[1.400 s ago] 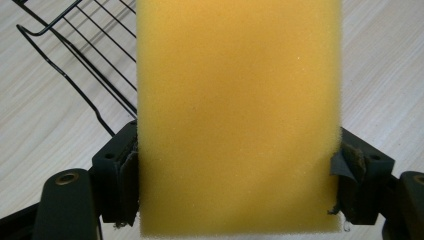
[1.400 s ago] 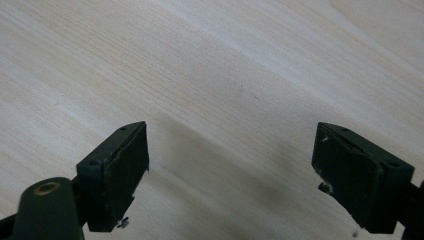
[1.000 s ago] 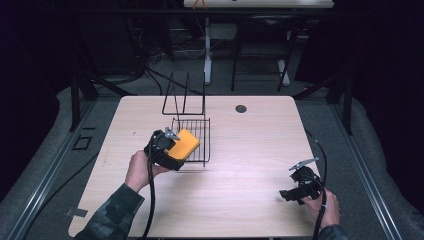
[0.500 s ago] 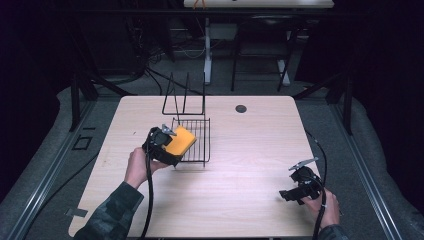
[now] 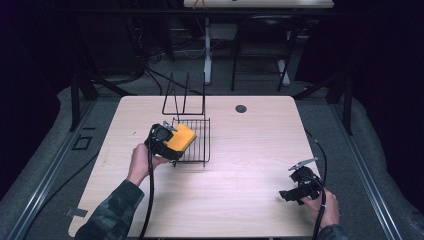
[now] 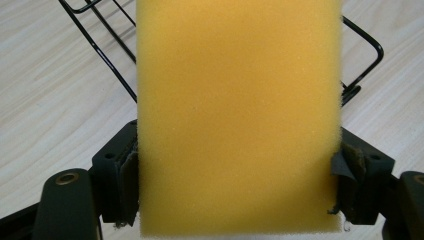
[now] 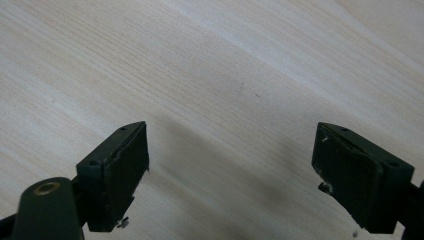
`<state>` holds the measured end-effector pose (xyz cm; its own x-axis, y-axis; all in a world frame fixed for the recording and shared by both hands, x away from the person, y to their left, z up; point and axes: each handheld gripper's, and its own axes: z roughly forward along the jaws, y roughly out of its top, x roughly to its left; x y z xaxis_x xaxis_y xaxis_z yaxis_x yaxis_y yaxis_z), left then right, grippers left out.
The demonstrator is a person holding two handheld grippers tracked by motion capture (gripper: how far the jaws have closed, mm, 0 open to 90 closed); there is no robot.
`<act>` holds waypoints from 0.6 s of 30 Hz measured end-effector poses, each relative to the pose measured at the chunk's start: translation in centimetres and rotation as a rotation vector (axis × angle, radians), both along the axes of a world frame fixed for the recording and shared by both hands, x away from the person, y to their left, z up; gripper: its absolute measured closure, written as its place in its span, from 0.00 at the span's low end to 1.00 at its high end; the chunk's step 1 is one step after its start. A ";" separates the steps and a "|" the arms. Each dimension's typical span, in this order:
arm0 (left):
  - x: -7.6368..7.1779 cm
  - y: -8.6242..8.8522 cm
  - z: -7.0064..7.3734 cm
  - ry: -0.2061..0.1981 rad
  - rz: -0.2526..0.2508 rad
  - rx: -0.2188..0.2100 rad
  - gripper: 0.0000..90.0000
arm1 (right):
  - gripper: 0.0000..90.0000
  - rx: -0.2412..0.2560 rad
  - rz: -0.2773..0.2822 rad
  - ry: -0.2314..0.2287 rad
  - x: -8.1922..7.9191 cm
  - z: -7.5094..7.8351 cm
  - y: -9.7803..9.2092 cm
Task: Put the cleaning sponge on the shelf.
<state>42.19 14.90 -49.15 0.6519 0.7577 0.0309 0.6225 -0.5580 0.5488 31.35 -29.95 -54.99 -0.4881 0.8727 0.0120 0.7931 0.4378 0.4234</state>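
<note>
A yellow sponge [image 5: 181,138] [image 6: 239,115] is clamped between the jaws of my left gripper [image 5: 170,142] [image 6: 235,190], which is shut on it. The sponge hangs at the left edge of a black wire rack [image 5: 192,137] standing mid-table; rack wires [image 6: 107,55] show behind the sponge in the left gripper view. My right gripper [image 5: 290,195] [image 7: 230,175] is open near the table's front right, its jaws wide apart over bare wood with nothing between them.
The light wooden table [image 5: 250,150] has a small dark round hole [image 5: 241,108] near its back edge. The rack's tall upright wires [image 5: 185,95] rise behind the basket part. Cables trail from both grippers. Dark floor and metal frames surround the table.
My left gripper has drawn the sponge slightly left and toward the person, to the rack's left edge. The right gripper has stayed put.
</note>
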 end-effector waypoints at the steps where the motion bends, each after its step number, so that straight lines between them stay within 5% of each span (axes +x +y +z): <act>1: 0.1 0.0 -0.1 -0.001 0.001 0.002 0.25 | 0.16 0.005 0.000 -0.007 0.0 -0.1 0.0; 18: 2.2 -1.1 -1.3 0.029 -0.103 0.029 0.25 | 0.16 0.002 0.008 0.006 0.0 -0.1 -0.1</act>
<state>44.37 13.84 -50.41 0.7275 0.6854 0.0324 0.5759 -0.6356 0.5142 31.39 -30.03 -55.11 -0.4953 0.8686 0.0168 0.7918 0.4434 0.4201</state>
